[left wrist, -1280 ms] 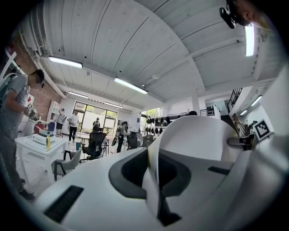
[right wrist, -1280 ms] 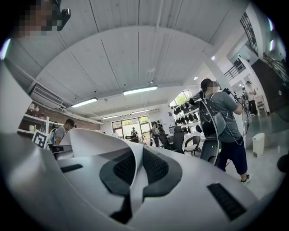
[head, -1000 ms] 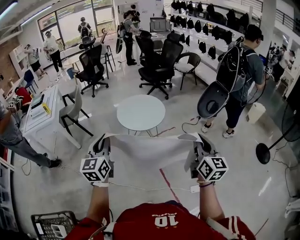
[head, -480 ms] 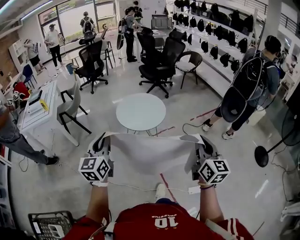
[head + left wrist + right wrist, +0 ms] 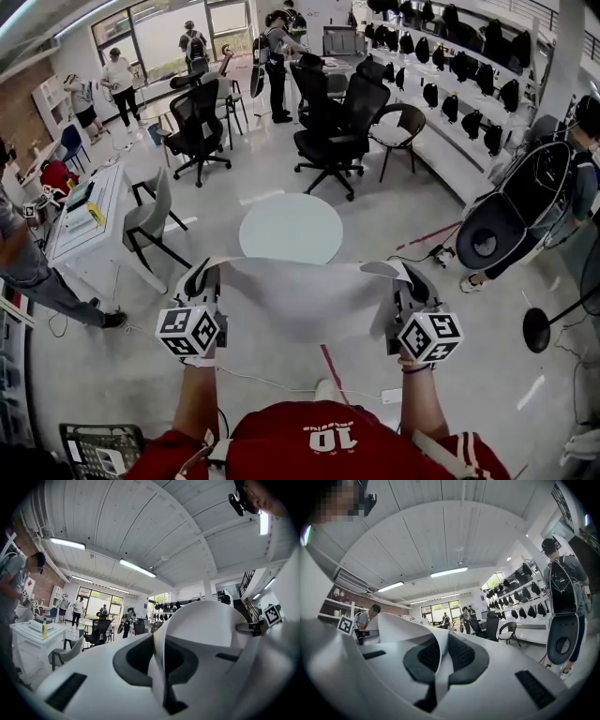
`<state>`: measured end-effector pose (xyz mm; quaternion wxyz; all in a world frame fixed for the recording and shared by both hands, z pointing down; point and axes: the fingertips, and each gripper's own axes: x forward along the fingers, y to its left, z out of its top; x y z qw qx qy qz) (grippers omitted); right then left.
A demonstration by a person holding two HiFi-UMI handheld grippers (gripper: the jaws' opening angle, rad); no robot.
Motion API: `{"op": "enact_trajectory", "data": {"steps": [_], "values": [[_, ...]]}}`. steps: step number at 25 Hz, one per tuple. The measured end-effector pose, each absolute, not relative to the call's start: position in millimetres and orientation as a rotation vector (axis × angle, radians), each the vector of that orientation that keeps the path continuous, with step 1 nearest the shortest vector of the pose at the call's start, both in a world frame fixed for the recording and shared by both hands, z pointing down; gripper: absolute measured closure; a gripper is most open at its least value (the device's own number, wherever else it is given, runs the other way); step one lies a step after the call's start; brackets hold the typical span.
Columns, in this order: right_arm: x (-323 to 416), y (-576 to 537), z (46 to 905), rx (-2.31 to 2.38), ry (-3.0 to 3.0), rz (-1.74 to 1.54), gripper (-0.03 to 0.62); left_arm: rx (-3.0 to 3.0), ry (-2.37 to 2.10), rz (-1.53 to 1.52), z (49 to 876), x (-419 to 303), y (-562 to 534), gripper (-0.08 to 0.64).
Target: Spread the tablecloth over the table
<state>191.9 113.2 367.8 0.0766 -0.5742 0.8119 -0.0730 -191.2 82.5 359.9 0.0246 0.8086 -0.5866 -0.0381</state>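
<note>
Left gripper: jaws clenched on tablecloth corner.
Right gripper: jaws clenched on opposite corner.
Tablecloth: stretched in air, short of round bench.
Change: grips unchanged; backpack wearer now farther right.

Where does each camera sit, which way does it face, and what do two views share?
Head view: on the person's head, looking down at the tablecloth stretched between left gripper and right gripper, table ahead; forearms and red shirt show.
Left gripper view: on the left gripper, looking level along its jaws, shut on the tablecloth.
Right gripper view: likewise from the right gripper.
Shared: each gripper view shows the other's marker cube.
</note>
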Motion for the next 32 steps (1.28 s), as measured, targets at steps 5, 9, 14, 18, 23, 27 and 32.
{"op": "enact_trajectory", "data": {"steps": [5, 9, 14, 18, 23, 27, 32], "values": [[204.0, 72.4, 365.2, -1.685, 2.444, -0.223, 0.575, 2.477, -1.871, -0.131, 351.4, -181.6, 46.2, 0.552], [217.2, 44.2, 365.6, -1.655, 2.445, -0.230, 0.575, 2.474, -1.903, -0.121, 348.2, -169.9, 25.0, 0.552], [232.5, 22.9, 359.8, -1.611, 2.454, -0.215, 0.575, 2.476, -1.944, -0.104, 341.7, -156.0, 9.0, 0.552], [241.6, 8.8, 355.8, -1.587, 2.461, -0.193, 0.575, 2.469, -1.967, -0.099, 339.0, -146.9, -2.1, 0.552], [241.7, -10.3, 347.9, -1.577, 2.457, -0.181, 0.575, 2.490, -1.989, -0.099, 324.3, -145.3, -14.7, 0.552], [235.3, -24.7, 346.8, -1.583, 2.470, -0.181, 0.575, 2.492, -1.995, -0.122, 320.1, -149.3, -28.5, 0.552], [226.7, -51.6, 341.4, -1.592, 2.473, -0.157, 0.575, 2.509, -2.002, -0.140, 318.4, -156.6, -57.8, 0.552]]}}
